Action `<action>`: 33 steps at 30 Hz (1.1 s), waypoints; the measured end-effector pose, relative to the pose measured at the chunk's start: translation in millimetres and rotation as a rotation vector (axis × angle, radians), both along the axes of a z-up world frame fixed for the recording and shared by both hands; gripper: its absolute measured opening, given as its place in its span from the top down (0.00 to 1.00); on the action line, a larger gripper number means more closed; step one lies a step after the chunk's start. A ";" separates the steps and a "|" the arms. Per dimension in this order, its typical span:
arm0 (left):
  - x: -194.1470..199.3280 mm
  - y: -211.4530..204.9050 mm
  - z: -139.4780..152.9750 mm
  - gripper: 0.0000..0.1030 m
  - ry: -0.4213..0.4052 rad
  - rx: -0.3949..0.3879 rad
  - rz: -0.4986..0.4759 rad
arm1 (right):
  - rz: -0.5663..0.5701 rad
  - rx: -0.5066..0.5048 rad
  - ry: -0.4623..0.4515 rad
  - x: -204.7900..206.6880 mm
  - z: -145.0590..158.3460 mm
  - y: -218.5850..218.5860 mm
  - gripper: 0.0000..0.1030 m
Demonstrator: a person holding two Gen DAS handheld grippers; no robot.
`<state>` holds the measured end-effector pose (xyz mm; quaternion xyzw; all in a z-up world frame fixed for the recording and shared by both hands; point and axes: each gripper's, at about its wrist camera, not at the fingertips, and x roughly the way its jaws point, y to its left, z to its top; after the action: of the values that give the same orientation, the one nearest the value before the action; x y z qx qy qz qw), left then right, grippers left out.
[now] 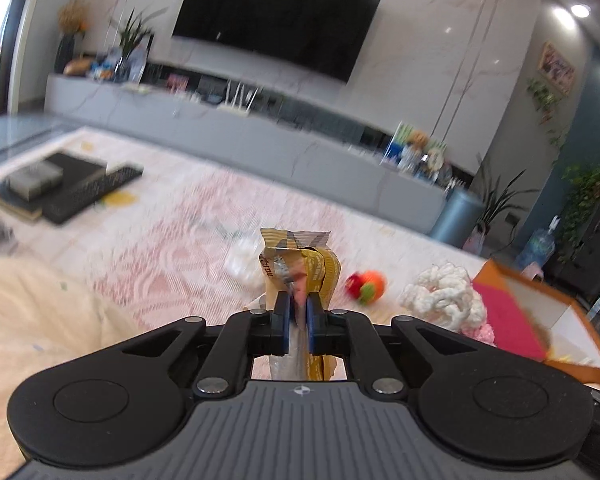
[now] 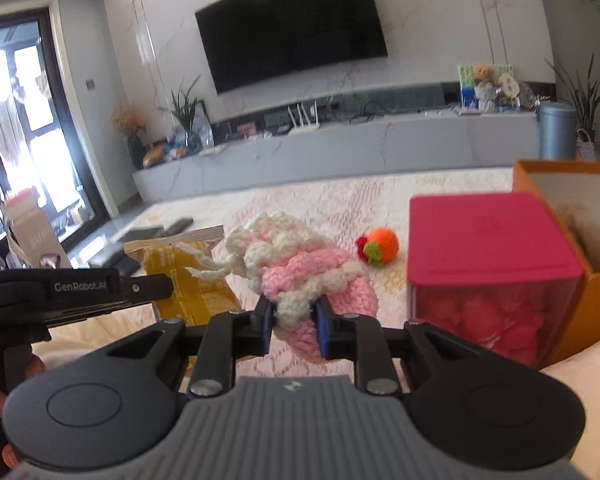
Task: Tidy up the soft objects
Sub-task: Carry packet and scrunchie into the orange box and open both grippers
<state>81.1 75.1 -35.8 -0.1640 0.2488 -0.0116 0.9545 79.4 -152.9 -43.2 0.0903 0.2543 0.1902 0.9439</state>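
My left gripper is shut on a crumpled yellow snack packet and holds it above the table. The packet also shows in the right wrist view, next to the left gripper's body. My right gripper is shut on a pink and white crocheted pouch and holds it up; the pouch shows at the right of the left wrist view. A small orange and red knitted fruit toy lies on the pink patterned tablecloth, also seen in the left wrist view.
An open orange box stands at the right with a pink-lidded clear container in front of it. A cream fluffy blanket lies at the left. A black keyboard and books sit at the far left.
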 end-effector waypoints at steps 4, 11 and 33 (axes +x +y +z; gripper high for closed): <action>-6.3 -14.8 30.0 0.94 -0.090 -0.013 -0.046 | -0.042 0.025 -0.078 -12.6 23.5 -17.3 0.80; 13.1 -64.9 66.4 0.96 -0.162 -0.051 -0.177 | -0.161 0.062 -0.134 -17.4 55.9 -75.4 0.80; 166.0 -276.4 25.9 0.97 0.014 -0.120 -0.562 | -0.451 -0.094 0.071 65.8 49.1 -276.1 0.80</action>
<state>247.1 -201.3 -9.9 -0.1447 0.2900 -0.2891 0.9008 145.2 -429.0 5.9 0.1076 0.2691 -0.0410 0.9562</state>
